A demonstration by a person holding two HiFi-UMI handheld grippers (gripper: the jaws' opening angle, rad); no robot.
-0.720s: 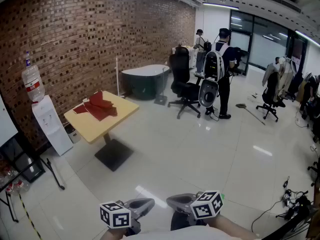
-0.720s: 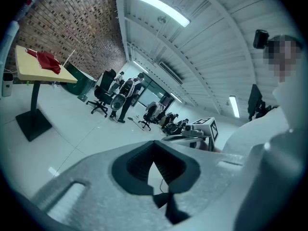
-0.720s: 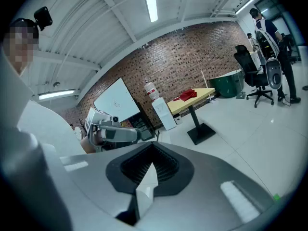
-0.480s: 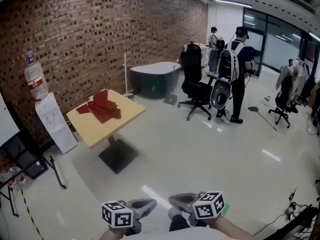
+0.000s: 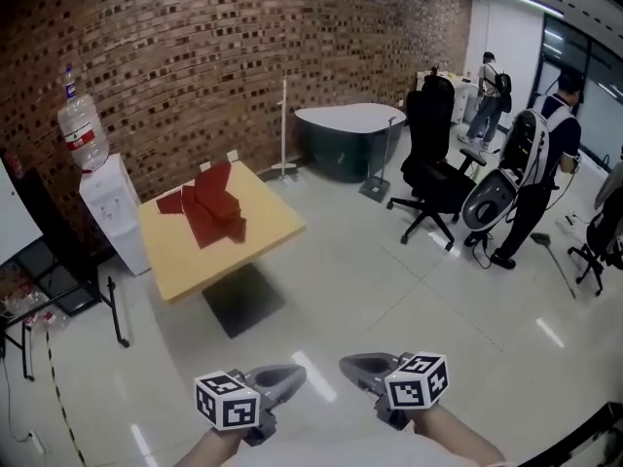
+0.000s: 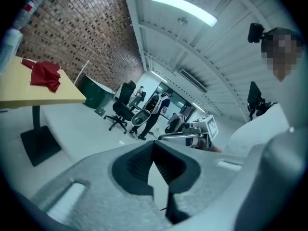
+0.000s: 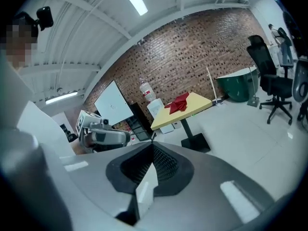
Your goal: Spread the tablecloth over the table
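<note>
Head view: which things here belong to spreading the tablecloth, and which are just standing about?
Belong to the job: red tablecloth, lying bunched on the yellow table; left gripper and right gripper, both shut and empty.

Just standing about: water dispenser, black office chair, dark tub, person with a backpack.

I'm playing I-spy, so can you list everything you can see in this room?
tablecloth: one, red, bunched on the table
table: one, yellow top, near the brick wall
water cooler: one, white, left of the table
tub: one, dark green, by the wall
office chair: one, black, right of the tub
people: two, far right
left claw: one, grey, shut, empty, bottom edge
right claw: one, grey, shut, empty, bottom edge
</note>
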